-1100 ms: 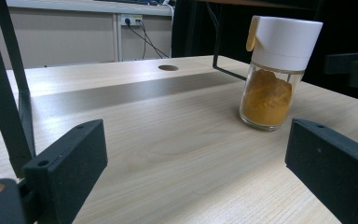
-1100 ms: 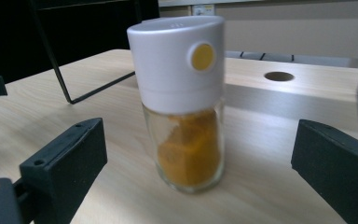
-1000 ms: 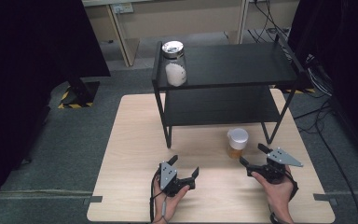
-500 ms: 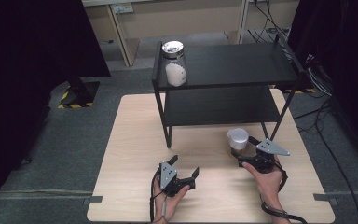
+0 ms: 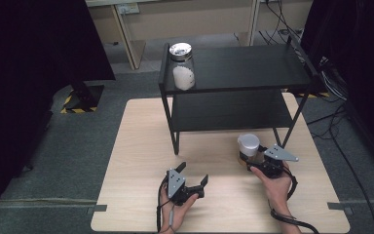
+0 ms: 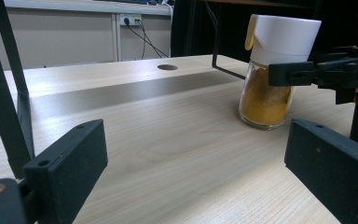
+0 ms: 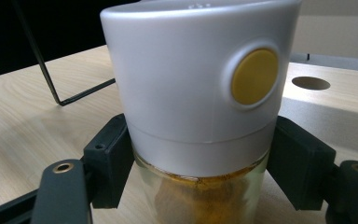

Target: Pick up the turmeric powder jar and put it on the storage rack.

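**Two grippers on the table, one already clamped on the spice jar**

Two hands in play here, and the right one has the action. The right gripper [image 5: 254, 163] has just been closing its jaws, and the spice jar [image 5: 249, 147] sits between them. The right gripper view shows it best: both black pads [image 7: 108, 161] press against the glass just under the jar's white cap [image 7: 191, 79], one on each side. The cap has a round yellow button [image 7: 254, 76] facing that camera, and the glass below holds orange-yellow powder [image 6: 264, 100].

The jar stands upright on the wooden table [image 5: 141, 146], just in front of the black shelf unit [image 5: 243, 73], close to its front right leg. Its base looks to be resting on the tabletop in the left gripper view.

The left gripper [image 5: 195, 179] lies near the table's front edge, well apart from the jar, with its jaws spread wide and nothing between them.

Up on the shelf's top left corner there's a second jar [image 5: 181, 66], clear glass with a metal lid and white stuff inside, untouched.
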{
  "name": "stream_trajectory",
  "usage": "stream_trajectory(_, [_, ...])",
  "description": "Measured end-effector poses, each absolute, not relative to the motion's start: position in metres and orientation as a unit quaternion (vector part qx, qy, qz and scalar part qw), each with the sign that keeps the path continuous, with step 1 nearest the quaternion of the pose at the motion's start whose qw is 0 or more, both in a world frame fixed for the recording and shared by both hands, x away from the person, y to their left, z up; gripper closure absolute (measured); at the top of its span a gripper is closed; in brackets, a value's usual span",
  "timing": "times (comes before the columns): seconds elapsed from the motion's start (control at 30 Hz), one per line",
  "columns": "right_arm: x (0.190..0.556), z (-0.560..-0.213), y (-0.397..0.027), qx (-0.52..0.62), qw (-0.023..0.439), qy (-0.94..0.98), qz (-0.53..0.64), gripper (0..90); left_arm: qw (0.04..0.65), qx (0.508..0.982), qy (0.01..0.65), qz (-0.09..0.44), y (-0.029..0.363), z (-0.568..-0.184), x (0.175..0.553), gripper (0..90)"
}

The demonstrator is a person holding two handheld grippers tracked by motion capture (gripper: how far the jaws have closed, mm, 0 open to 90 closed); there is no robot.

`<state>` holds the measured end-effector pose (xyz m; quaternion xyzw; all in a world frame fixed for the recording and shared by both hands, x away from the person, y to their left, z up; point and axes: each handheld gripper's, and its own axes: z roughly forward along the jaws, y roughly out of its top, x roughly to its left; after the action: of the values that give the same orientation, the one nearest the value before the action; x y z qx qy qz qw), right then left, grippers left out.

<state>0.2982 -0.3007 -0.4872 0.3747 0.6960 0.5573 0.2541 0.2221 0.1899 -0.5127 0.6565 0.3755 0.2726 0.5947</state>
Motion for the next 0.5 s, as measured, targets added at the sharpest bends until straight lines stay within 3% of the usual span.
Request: stream_trajectory(0.5, [0.280,-0.475,-0.309,0.404,0.259,0.676,0.559,30.5,0.595,0.657,0.374,0.272,0.190,-0.513,0.222,5.3])
